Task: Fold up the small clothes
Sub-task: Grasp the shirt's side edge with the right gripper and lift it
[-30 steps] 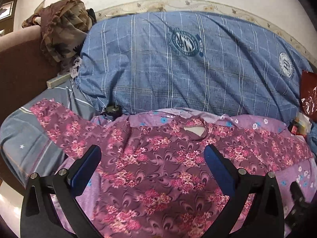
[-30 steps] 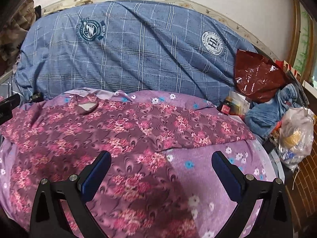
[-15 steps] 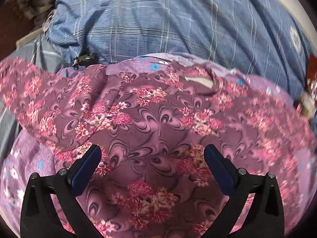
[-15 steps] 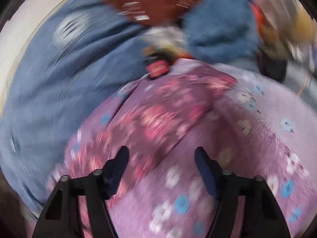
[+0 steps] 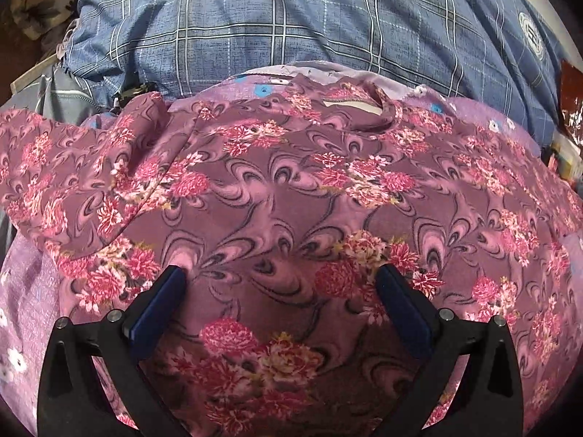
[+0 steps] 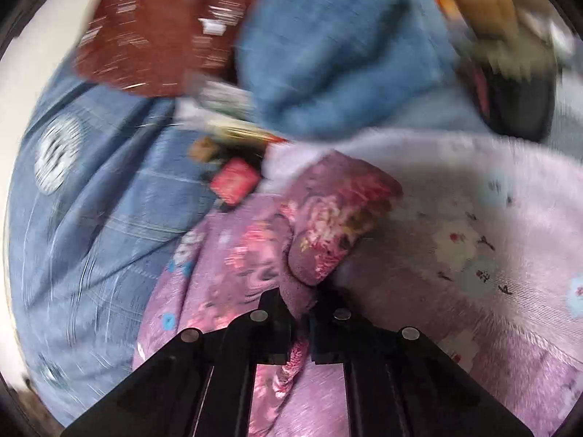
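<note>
My right tongs [image 6: 304, 313] are clamped on the end of a sleeve [image 6: 328, 225] of the floral top [image 5: 291, 196], which lies spread face up on the flowered purple bedspread [image 6: 492, 247], neckline toward the blue checked pillow [image 5: 291, 18]. The right view is blurred, but the cloth seems pinched between the jaws, I judge to swing the sleeve inward. My left tongs [image 5: 280, 284] hang spread apart low over the body, ready to pin it.
</note>
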### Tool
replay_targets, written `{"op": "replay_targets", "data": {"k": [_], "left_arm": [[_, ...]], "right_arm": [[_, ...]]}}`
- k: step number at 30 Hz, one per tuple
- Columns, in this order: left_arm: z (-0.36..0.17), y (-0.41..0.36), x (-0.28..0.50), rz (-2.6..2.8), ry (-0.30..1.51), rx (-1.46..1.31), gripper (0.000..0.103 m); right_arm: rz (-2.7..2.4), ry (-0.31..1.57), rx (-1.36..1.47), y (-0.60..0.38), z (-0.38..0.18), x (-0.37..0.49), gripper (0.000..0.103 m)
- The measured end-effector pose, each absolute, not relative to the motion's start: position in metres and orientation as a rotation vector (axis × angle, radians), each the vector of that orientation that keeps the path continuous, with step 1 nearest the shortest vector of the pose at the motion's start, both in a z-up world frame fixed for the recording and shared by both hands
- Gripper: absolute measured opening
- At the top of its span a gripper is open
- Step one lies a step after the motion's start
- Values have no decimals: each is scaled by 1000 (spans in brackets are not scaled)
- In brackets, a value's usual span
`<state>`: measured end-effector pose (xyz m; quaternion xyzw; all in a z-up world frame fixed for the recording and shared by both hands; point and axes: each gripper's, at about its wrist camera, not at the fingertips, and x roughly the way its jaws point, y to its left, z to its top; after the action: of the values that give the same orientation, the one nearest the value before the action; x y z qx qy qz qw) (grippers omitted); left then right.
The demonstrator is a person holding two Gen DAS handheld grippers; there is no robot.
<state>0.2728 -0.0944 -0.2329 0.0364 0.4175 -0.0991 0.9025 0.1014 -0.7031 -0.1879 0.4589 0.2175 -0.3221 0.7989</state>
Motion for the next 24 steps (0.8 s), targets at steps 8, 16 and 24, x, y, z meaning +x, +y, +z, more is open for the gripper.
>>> {"op": "replay_targets", "data": {"k": [8, 16, 24], "left_arm": [[-204, -85, 273, -226, 893, 114, 103], [-155, 25, 286, 190, 673, 15, 103], [-154, 103, 290, 438, 672, -68, 103]], "right_arm": [[-360, 406, 838, -582, -90, 141, 5], [14, 498, 745, -383, -60, 218, 5], [58, 674, 602, -221, -128, 270, 11]]}}
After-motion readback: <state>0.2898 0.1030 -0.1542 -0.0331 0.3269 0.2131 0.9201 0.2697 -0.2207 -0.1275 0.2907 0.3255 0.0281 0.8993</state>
